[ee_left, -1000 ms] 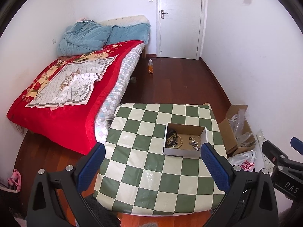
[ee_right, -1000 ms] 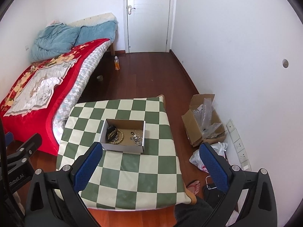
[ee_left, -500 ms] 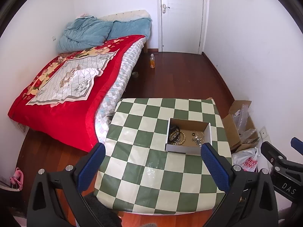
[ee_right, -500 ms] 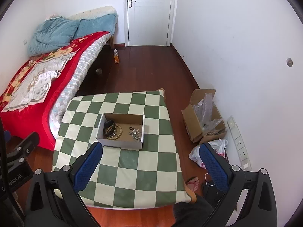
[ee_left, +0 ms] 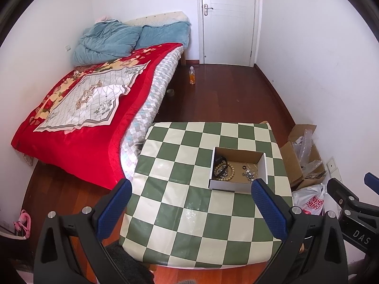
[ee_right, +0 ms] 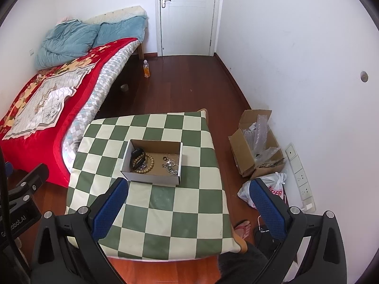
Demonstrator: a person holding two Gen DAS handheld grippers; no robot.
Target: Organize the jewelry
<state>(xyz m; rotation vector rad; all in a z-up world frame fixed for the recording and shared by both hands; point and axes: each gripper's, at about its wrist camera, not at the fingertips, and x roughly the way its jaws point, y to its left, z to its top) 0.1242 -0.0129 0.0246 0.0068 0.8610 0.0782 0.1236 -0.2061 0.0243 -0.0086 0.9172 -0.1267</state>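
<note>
Box (ee_right: pixel 151 163) of jewelry now farther off — both tongs (ee_left: pixel 190 197) (ee_right: pixel 189 196) splayed wide, empty.

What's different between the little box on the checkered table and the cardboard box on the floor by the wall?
The white box is shallow, sits on the table and holds bead bracelets and small metal pieces. The brown box is bigger, stands on the floor with flaps splayed and holds clear plastic wrap. Both are open.

Silver pieces (ee_right: pixel 170 164) in box (ee_right: pixel 151 178): perhaps earrings.
</note>
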